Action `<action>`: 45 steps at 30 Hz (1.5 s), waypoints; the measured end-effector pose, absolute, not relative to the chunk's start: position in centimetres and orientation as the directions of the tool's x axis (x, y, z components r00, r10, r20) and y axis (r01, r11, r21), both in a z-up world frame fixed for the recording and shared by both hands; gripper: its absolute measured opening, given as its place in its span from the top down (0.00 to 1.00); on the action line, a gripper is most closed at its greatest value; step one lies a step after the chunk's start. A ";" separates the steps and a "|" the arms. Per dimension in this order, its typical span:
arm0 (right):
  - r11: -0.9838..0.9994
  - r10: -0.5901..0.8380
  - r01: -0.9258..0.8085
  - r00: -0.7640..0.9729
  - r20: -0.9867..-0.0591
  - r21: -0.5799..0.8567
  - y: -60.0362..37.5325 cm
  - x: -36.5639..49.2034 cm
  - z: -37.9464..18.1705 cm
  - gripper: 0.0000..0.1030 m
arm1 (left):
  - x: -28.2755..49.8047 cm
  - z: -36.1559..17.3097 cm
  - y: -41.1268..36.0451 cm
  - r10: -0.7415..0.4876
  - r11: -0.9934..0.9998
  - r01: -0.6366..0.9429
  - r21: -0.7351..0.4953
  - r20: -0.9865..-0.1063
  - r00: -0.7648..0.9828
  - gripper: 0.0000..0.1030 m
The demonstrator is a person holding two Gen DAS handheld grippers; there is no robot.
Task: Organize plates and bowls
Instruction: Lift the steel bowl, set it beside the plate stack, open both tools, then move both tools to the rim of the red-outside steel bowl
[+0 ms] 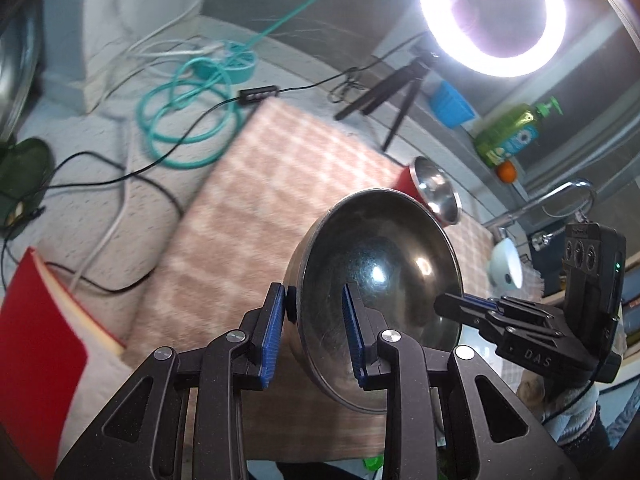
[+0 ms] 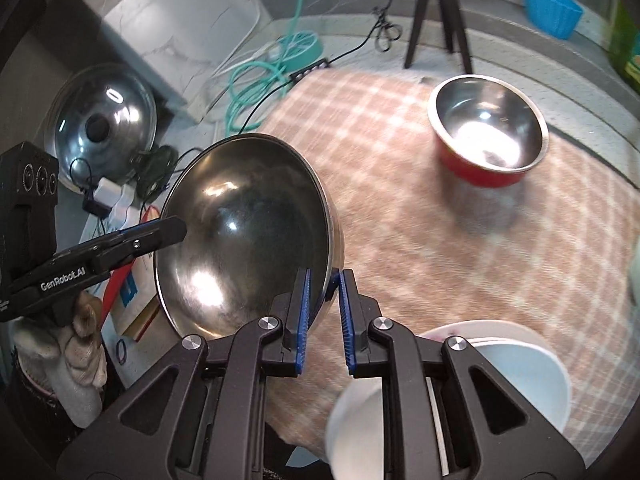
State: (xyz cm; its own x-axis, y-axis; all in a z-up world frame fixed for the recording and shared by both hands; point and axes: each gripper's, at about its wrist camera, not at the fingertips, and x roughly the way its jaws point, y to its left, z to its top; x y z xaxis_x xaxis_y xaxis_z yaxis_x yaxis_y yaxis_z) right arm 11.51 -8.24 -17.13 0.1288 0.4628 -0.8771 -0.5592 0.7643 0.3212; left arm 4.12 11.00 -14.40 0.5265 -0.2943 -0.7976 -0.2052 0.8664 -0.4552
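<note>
A large steel bowl (image 1: pixel 380 280) (image 2: pixel 244 232) is held tilted above the checked cloth (image 1: pixel 256 208) (image 2: pixel 460 248), with both grippers on its rim. My left gripper (image 1: pixel 316 320) (image 2: pixel 176 232) is shut on its left rim, one finger inside and one outside. My right gripper (image 2: pixel 322 300) (image 1: pixel 448 304) is shut on the opposite rim. A red bowl with a steel inside (image 2: pixel 488 140) (image 1: pixel 436 192) stands on the cloth farther off. White bowls (image 2: pixel 512 368) (image 1: pixel 506 268) sit near my right gripper.
A tripod (image 2: pixel 436 12) with a ring light (image 1: pixel 494 12), a teal hose (image 1: pixel 188 120), cables, a blue basket (image 2: pixel 550 4), a green soap bottle (image 1: pixel 508 132), a steel lid (image 2: pixel 104 120) and a red book (image 1: pixel 36 344) surround the cloth.
</note>
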 end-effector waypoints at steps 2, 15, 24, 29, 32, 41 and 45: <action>0.758 0.461 -0.566 0.115 -0.880 0.323 -7.6 11.1 -17.5 0.85 | 3.9 -14.9 11.6 -0.287 0.865 -0.219 -0.452 -0.803 0.523 0.75; 0.730 0.455 -0.581 0.020 -0.890 0.361 -5.1 9.4 -20.1 0.83 | 3.1 -16.7 14.2 -0.260 0.855 -0.273 -0.440 -0.821 0.509 0.75; 0.719 0.475 -0.576 -0.001 -0.880 0.389 -5.1 9.5 -20.3 0.80 | 3.5 -17.1 14.5 -0.246 0.862 -0.281 -0.423 -0.832 0.498 0.75; 0.714 0.486 -0.579 0.005 -0.874 0.393 -5.3 9.5 -20.1 0.66 | 3.7 -16.9 14.5 -0.237 0.865 -0.282 -0.415 -0.833 0.500 0.73; 0.726 0.492 -0.574 0.047 -0.869 0.379 -5.8 9.7 -19.6 0.34 | 3.7 -16.7 14.5 -0.226 0.870 -0.282 -0.405 -0.835 0.502 0.65; 0.751 0.521 -0.535 0.121 -0.845 0.387 -8.2 10.4 -17.9 0.17 | 4.0 -15.5 14.7 -0.219 0.869 -0.279 -0.409 -0.823 0.524 0.41; 0.762 0.526 -0.520 0.150 -0.837 0.385 -9.5 10.9 -17.0 0.17 | 4.5 -15.0 14.1 -0.221 0.877 -0.260 -0.404 -0.820 0.529 0.41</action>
